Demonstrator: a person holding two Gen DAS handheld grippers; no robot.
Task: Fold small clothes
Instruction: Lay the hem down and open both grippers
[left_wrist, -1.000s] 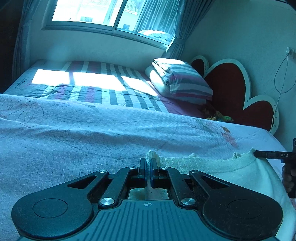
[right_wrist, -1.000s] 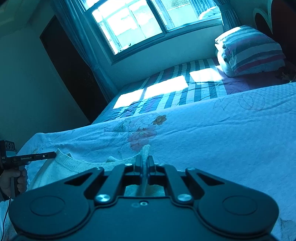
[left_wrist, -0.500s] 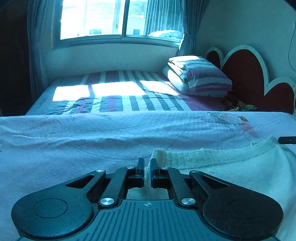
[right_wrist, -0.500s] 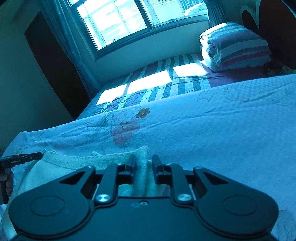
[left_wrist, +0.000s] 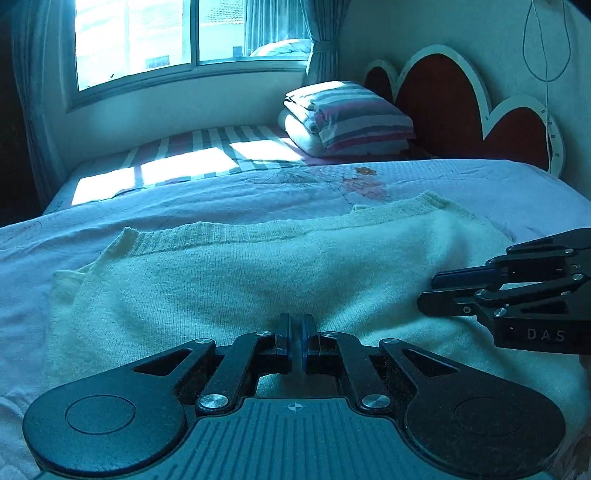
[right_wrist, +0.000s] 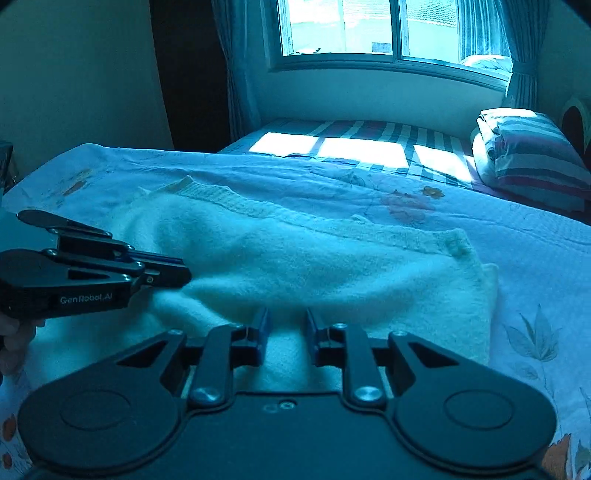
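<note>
The cream knit sweater (left_wrist: 258, 280) lies spread across the flowered bedspread (left_wrist: 184, 199) on the near part of the bed, its ribbed hem running along the far side and a doubled fold along the near edge, well short of the striped pillow stack (left_wrist: 347, 122) by the headboard corner. It looks light, soft and floppy, a fuzzy knit that will sag and stretch if lifted from one point, so it is best pinched at two spread points along an edge or at the corners and carried flat. The left claw (left_wrist: 295, 341) is clenched just over the near fold; whether a thin bit of knit is caught in it cannot be made out, though it looks empty. The right claw (right_wrist: 284, 338) stands released, its jaws apart over the fabric with nothing pressed between the pads; they have just been opening and then easing back slightly. A second ago each claw pinched a raised corner of the sweater; now that cloth lies folded down on the bed, and both claws have drawn back toward the near edge.
</note>
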